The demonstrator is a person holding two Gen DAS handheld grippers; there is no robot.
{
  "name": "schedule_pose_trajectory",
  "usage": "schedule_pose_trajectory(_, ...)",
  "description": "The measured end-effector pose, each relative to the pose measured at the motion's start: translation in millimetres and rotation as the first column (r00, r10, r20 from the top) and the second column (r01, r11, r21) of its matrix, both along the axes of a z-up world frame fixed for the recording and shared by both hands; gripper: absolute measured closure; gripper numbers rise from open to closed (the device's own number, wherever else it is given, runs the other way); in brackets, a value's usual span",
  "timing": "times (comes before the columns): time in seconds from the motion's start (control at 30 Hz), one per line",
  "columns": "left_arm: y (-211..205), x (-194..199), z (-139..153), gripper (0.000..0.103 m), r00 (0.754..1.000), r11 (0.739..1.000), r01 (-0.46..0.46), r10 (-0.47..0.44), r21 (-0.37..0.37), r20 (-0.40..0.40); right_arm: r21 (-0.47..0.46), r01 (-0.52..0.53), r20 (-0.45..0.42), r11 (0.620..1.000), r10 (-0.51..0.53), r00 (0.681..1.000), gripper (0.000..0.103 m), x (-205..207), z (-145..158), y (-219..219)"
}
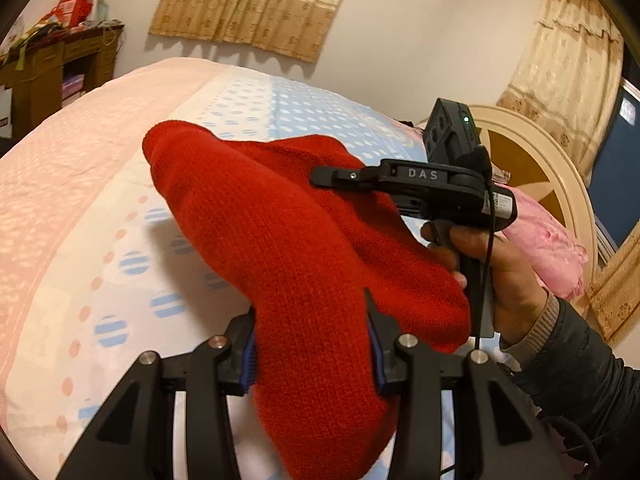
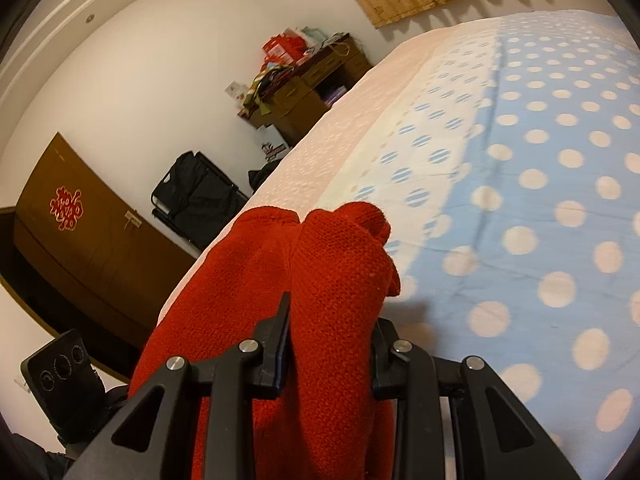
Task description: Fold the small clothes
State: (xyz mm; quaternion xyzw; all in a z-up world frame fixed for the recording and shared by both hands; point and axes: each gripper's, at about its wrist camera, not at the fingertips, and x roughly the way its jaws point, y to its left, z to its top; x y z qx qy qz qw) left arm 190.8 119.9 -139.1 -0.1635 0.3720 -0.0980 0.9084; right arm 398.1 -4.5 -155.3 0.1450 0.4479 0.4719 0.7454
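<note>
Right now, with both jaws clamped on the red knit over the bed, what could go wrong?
1. The red knit hangs bunched between the left gripper and the right gripper, so a fold could land uneven.
2. Each grip pinches thick gathered fabric, and a layer may slip out.
3. The loose end droops toward the bedsheet and could drag or crumple on landing.
</note>
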Motion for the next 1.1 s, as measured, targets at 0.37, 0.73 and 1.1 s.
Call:
schedule_pose_trajectory(0.37, 19.4, -11.9, -5.7, 0.059, 0.998, 0.998, -0.069, 0.069, -0.003, 0.002, 0.005, -0.062, -0.010, 0.998, 0.062, 0.998, 0.073, -9.1, -4.8, 52.6)
schedule_pose_trajectory(0.73, 26.1, -22.3, -17.3, 0.059, 0.994, 0.994, -0.111, 0.111, 0.009, -0.007, -0.017, -0.103, -0.015, 0.995, 0.102, 0.995, 0.073, -12.8, -10.9, 86.8)
schedule_pose_trajectory(1.1, 39.7, -31.2, -23.4, 0.059, 0.985, 0.985, -0.170, 0.170, 0.034, -0.018, -0.036, -0.151, -0.036, 0.988, 0.149, 0.988, 0.073, -7.5, -19.0, 126.3)
